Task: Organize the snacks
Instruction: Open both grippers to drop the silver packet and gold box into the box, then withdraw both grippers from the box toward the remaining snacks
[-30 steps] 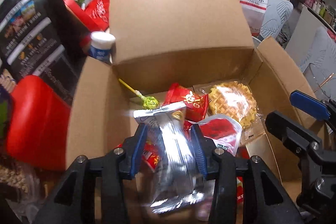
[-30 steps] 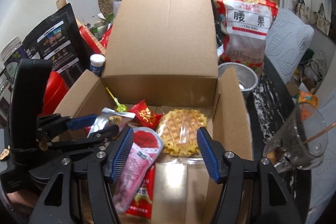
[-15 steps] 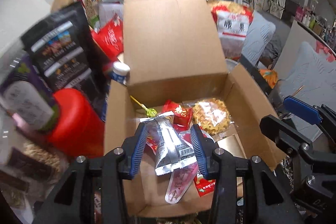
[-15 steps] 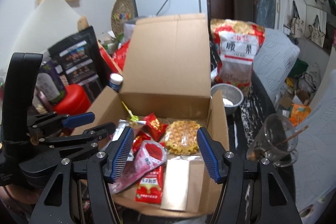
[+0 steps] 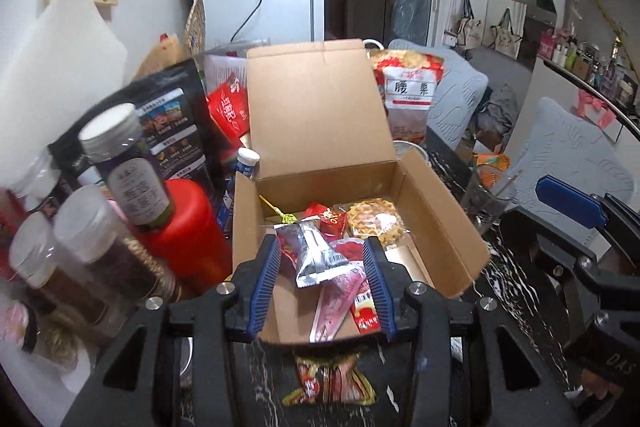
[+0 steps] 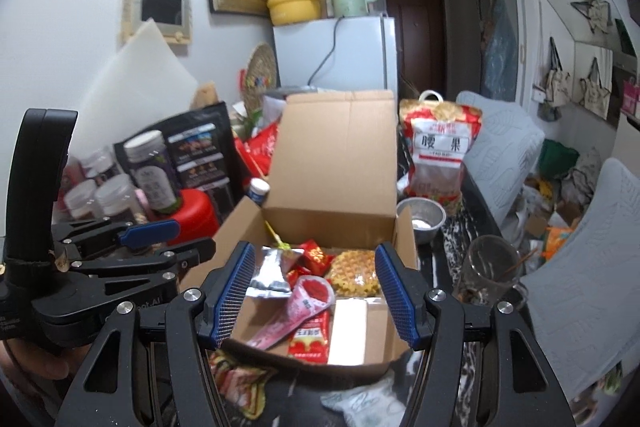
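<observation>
Both grippers have pulled back and up from the cardboard box [image 5: 432,223] since one second ago: then the left gripper [image 5: 322,285] was low inside the box with the silver packet [image 5: 316,253] squeezed between its fingers, and now the whole box shows in both views. In the left wrist view the silver packet lies inside the box, at its near left part, on top of a pink packet [image 5: 340,291], and the blue pads stand apart on both sides of it without pressing it, so the left gripper looks released and empty. The right gripper [image 6: 316,295] is wide open too and holds nothing; it hovers above the near edge of the box. Inside the box, toward its back wall, are a waffle [image 6: 354,273] and a small red packet [image 6: 316,255], and a green lollipop [image 5: 286,217] leans in the back left corner. So the step in hand seems to be the drop of one snack into the box, just finished, and the move away from it. Some snacks remain outside: a red and yellow packet [image 5: 328,375] lies on the dark table just in front of the box, and a pale packet [image 6: 360,401] lies near it, a little to the right. The next move probably calls for one gripper to come down in front of the box, close on one of these flat packets by its edge, and carry it over the near wall.
</observation>
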A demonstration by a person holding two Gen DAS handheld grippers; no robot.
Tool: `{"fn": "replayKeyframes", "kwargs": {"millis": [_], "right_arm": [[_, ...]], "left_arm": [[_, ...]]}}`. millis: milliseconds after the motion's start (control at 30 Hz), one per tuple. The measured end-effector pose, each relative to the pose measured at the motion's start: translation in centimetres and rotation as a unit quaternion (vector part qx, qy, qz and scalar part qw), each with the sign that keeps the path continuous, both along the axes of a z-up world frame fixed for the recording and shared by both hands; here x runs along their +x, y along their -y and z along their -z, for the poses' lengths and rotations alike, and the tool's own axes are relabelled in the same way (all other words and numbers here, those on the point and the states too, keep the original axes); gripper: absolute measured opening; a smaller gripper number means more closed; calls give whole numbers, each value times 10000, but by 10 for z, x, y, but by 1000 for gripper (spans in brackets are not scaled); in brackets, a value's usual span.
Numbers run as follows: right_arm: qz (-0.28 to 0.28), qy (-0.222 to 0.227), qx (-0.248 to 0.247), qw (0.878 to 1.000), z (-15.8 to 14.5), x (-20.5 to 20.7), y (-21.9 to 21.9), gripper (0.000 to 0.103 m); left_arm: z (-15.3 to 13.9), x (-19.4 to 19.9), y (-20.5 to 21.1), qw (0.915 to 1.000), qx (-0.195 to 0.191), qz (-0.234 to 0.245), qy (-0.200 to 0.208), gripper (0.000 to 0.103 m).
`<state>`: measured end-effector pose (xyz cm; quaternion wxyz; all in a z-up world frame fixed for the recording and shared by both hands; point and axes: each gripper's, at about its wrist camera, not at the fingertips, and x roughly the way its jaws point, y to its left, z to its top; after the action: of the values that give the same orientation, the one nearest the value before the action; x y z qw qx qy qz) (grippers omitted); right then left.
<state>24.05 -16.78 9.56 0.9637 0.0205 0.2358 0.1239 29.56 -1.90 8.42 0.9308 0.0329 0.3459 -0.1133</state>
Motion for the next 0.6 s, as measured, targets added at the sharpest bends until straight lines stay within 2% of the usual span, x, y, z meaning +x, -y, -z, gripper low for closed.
{"fn": "replayKeyframes", "kwargs": {"millis": [300, 600], "right_arm": [[-153, 337, 52, 9993, -13, -56, -2, 63], [-272, 446, 106, 9986, -2, -107, -4, 63]], "left_arm": [[-17, -62, -8, 9996, -40, 46, 283, 43], [-9, -112, -14, 9994, -44, 94, 326, 43]]}}
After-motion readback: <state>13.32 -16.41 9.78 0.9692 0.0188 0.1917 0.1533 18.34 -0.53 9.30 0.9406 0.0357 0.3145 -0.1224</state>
